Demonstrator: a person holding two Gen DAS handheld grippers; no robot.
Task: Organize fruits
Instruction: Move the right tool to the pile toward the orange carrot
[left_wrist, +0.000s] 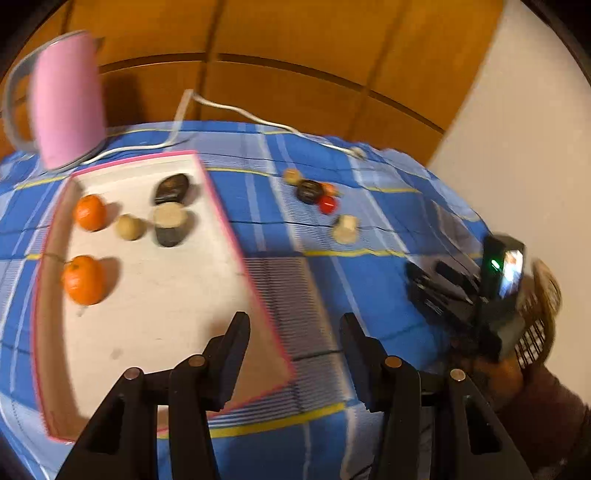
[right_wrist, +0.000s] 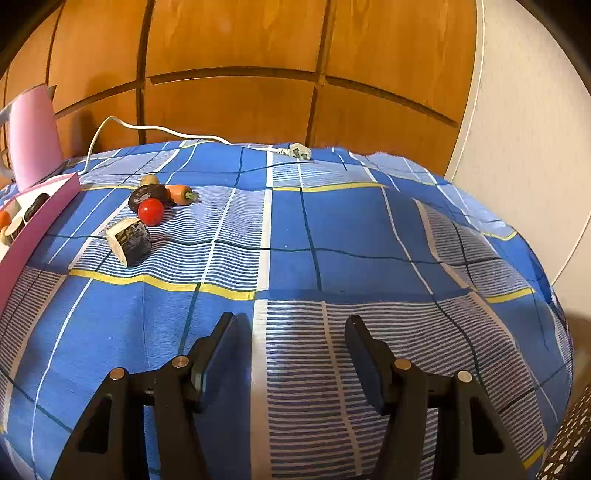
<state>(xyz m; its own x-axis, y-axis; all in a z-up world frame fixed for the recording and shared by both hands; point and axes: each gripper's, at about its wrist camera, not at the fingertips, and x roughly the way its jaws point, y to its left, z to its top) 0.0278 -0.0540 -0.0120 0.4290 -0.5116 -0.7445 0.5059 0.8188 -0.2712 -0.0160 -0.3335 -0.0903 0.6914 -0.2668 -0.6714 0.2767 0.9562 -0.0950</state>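
A shallow pink-rimmed tray lies on the blue checked cloth. It holds two oranges, a pale round fruit, a cut dark-skinned piece and a dark oval fruit. Right of the tray is a loose group: a red tomato, a small carrot, a dark fruit, a pale one and a cut piece. My left gripper hovers open and empty over the tray's near right edge. My right gripper stands open and empty above bare cloth, also visible blurred.
A pink kettle stands behind the tray; its white cable runs to a plug on the cloth. Wooden panels rise behind the table, with a pale wall to the right. A wicker basket is at the right edge beside the person's sleeve.
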